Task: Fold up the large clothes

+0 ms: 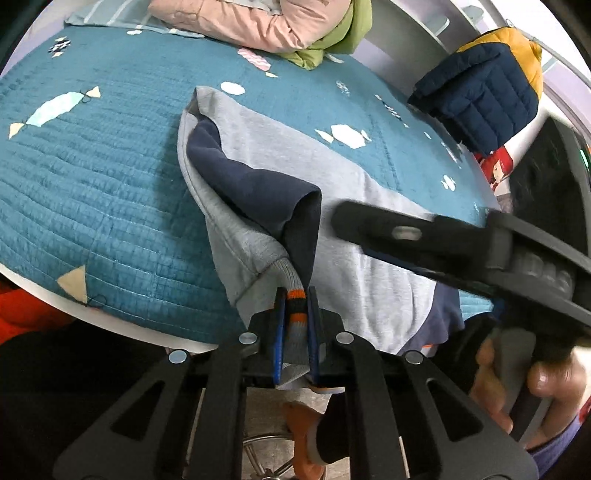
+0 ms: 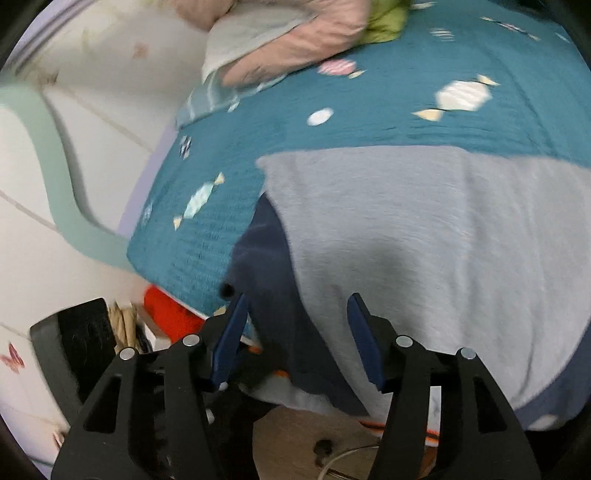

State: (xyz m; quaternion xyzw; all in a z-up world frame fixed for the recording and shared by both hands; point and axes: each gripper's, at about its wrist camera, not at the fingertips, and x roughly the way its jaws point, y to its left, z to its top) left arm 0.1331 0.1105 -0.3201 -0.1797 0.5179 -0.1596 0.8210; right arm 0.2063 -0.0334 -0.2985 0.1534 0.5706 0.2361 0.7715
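A grey sweatshirt [image 1: 332,192] with navy sleeves lies on the teal quilted bed cover [image 1: 92,184]. My left gripper [image 1: 295,295] is shut on the sleeve's striped grey, black and orange cuff [image 1: 296,306], and the navy sleeve [image 1: 258,188] drapes up from it across the body. The right gripper reaches in from the right in the left wrist view [image 1: 343,218], above the grey body. In the right wrist view the sweatshirt [image 2: 424,240] fills the middle. My right gripper [image 2: 297,310] is open and empty, over the navy sleeve [image 2: 266,266] at the garment's left edge.
A pink jacket [image 1: 251,22] and a green garment [image 1: 332,40] lie at the far end of the bed. A navy and yellow puffer jacket [image 1: 484,85] sits at the right. A red item [image 2: 166,306] lies beside the bed. White wall [image 2: 74,147] to the left.
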